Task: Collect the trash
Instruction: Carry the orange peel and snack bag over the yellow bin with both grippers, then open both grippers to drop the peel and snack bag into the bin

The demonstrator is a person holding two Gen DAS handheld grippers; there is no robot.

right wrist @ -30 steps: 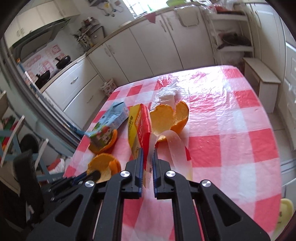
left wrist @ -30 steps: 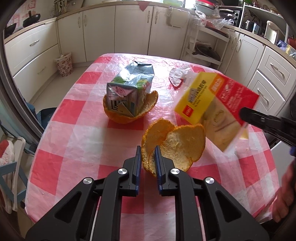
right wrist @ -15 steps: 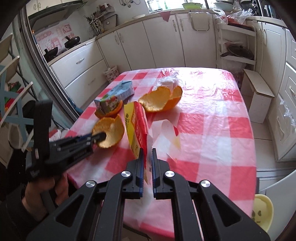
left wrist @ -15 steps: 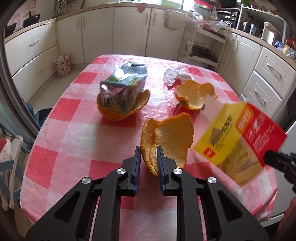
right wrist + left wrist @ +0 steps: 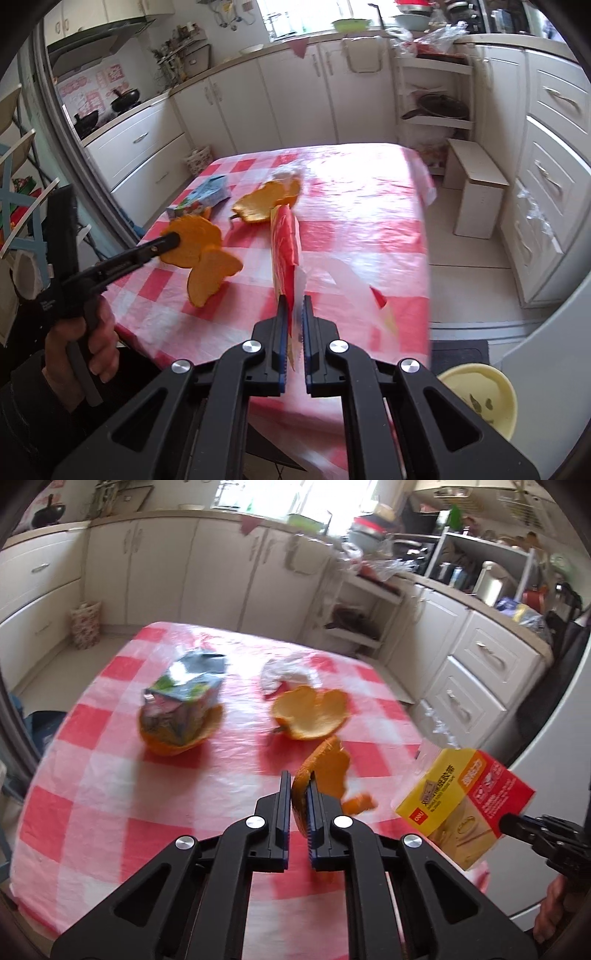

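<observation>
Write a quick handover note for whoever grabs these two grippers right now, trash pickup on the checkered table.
Left gripper: shut on an orange peel, lifted off the table.
Right gripper: shut on the yellow-red wrapper, also in the air.
Left on the table: crushed carton sitting in a peel cup, another open peel, a white crumpled scrap.
Yellow bin on the floor, lower right in the right wrist view; probably drop both there.

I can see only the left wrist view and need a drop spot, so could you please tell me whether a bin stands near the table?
Observer: Yes. The right wrist view shows a yellow bin low beside the table's near right corner, with scraps inside.
Operator: Thank you. How is the right gripper holding the packet?
Observer: The right gripper has its jaws shut on the packet's lower edge, and a clear flap trails loose to the right.
</observation>
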